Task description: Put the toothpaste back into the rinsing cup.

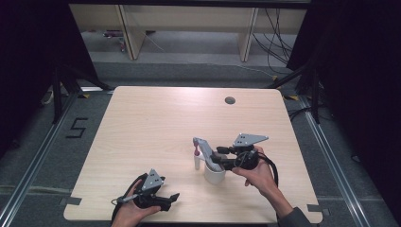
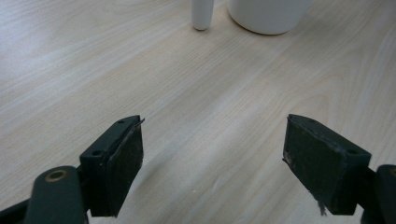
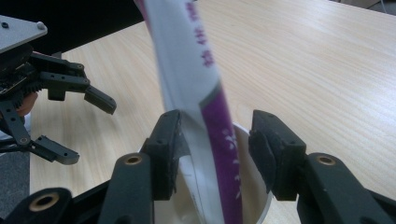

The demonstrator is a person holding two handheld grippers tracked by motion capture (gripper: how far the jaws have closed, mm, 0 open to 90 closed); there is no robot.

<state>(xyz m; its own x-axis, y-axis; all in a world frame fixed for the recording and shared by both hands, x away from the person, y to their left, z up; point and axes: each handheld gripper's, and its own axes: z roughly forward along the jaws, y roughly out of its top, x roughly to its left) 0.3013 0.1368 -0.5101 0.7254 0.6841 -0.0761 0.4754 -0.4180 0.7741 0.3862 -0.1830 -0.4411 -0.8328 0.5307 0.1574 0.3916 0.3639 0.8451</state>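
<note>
Your right gripper (image 3: 215, 140) holds its jaws apart around the white and purple toothpaste tube (image 3: 196, 93) standing in the round white plastic cup (image 1: 215, 176); your left gripper (image 2: 212, 158) rests open near the table's front edge

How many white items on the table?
2: a white cup near the table's front edge, below the right gripper, and a small white tube upright just left of it. The cup's inside may hide more.
</note>
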